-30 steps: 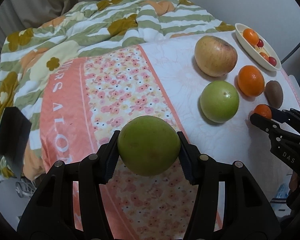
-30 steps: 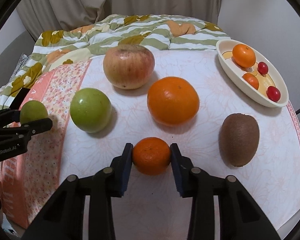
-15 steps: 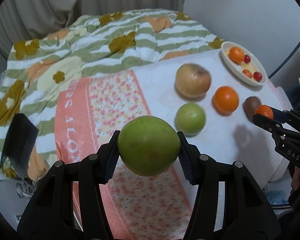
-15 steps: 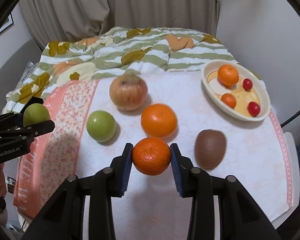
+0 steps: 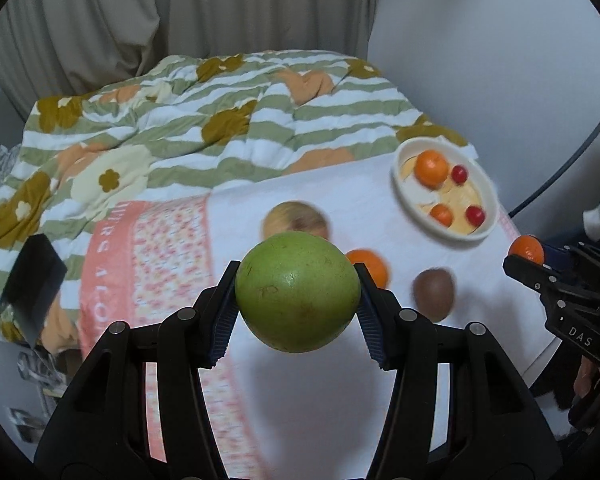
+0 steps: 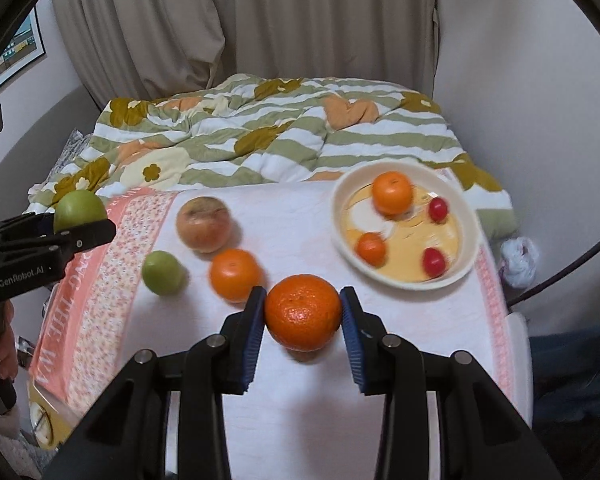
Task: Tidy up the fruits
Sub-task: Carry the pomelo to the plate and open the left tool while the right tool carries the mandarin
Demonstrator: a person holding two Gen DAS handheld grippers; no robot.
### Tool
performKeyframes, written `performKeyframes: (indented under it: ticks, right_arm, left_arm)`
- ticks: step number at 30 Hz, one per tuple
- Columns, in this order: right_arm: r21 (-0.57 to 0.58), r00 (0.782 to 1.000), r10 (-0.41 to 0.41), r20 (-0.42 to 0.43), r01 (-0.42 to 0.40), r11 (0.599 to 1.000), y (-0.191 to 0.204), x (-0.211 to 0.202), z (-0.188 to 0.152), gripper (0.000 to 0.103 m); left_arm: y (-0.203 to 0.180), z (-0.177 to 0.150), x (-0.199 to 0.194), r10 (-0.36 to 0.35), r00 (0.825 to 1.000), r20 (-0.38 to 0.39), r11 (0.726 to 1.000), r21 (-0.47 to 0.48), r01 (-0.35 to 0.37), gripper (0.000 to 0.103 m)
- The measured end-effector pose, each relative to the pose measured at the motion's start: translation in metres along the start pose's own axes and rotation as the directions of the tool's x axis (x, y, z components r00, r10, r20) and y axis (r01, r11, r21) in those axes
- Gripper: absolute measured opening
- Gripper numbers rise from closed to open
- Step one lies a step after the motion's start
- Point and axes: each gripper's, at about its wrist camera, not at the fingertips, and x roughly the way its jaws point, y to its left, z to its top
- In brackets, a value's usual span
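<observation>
My left gripper (image 5: 298,294) is shut on a large green fruit (image 5: 296,280), held in the air above the cloth-covered table (image 5: 236,208). My right gripper (image 6: 303,314) is shut on a mandarin (image 6: 302,308), also lifted off the table. On the cloth lie a reddish-yellow apple (image 6: 204,229), a small green apple (image 6: 162,272), an orange (image 6: 235,274) and a brown kiwi (image 5: 434,294). The white bowl (image 6: 340,232) at the back right holds two small oranges and two red cherry tomatoes. The right wrist view does not show the kiwi.
A green-striped flowered quilt (image 6: 260,136) lies bunched behind the table, with curtains (image 6: 300,20) beyond it. A black cable (image 6: 572,264) curves past the table's right edge near a white plastic bag (image 6: 518,260). A dark flat object (image 5: 32,284) sits at the left.
Both grippers have risen and pulled back from the table, each keeping its fruit. The table fruits look smaller, and more of the bowl, quilt and curtains shows.
</observation>
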Motion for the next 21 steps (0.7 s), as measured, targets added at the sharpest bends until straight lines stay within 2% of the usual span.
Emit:
performKeyframes:
  ticks: [7,13,21]
  right_arm:
    - [-0.011,1.0,0.011,0.02,-0.011,1.0,-0.062,-0.008,0.012,0.034]
    - [-0.048,1.0,0.025,0.017,-0.024,0.999,-0.111,0.0,0.026,0.034]
    - [-0.054,1.0,0.031,-0.005,-0.031,0.998,-0.151,0.019,0.035,0.034]
  left_arm:
    - [-0.063,0.023,0.015,-0.003,1.0,0.02,1.0,-0.008,0.003,0.061]
    - [-0.105,0.045,0.038,0.0,1.0,0.02,1.0,-0.03,0.0,0.061]
    - [-0.145,0.068,0.078,-0.005,1.0,-0.016,1.0,0.005,0.005,0.061]
